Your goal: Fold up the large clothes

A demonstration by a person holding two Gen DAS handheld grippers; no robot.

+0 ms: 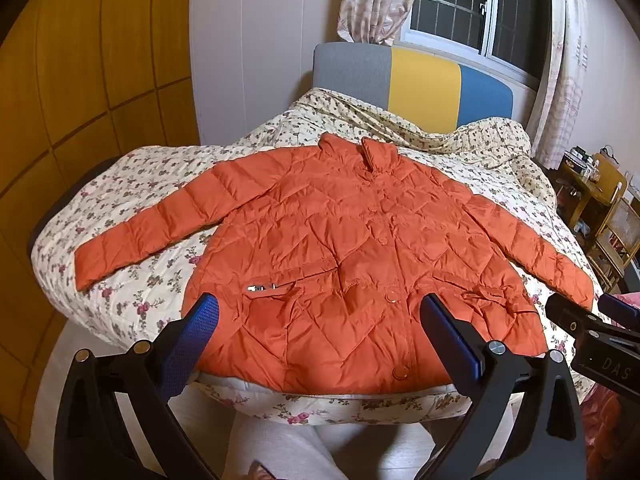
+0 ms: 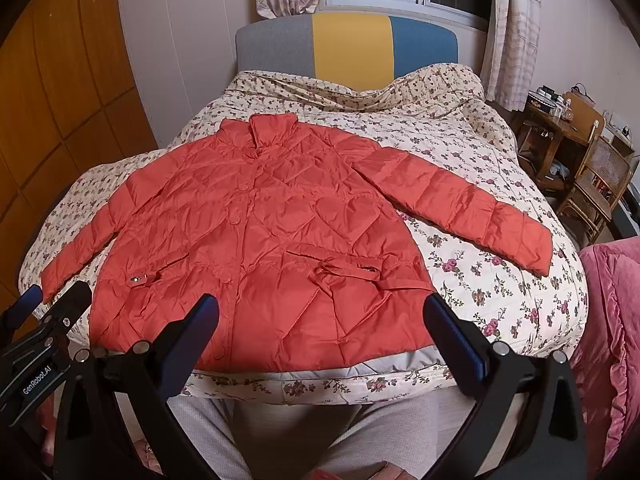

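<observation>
The orange quilted puffer jacket (image 1: 340,248) is laid flat, front side up and buttoned, on the cream floral-print quilt (image 1: 132,184) of a bed, with its collar turned toward the grey, yellow and blue headboard (image 1: 412,80) and its hem at the near edge of the bed. Its long axis is thus seen to run straight away from both grippers, and both sleeves are spread outward and slightly down toward the near corners.

The left gripper (image 1: 320,320) is held wide, with nothing between its blue-padded fingers (image 1: 192,340), above the hem of the jacket and left of the button line. The right gripper (image 2: 320,320) is likewise spread wide and empty, above the hem on the right half of the jacket. No contact with the cloth is shown in either view.

The left sleeve (image 1: 148,228) lies out to the left of the left gripper, its cuff near the left edge of the bed; the right sleeve (image 2: 460,208) lies out to the right of the right gripper. Each sleeve is therefore judged to be nearer to the gripper of its own side, and no fold is judged to have been made yet. A first move is likely to be a sleeve brought inward across the body.
</observation>
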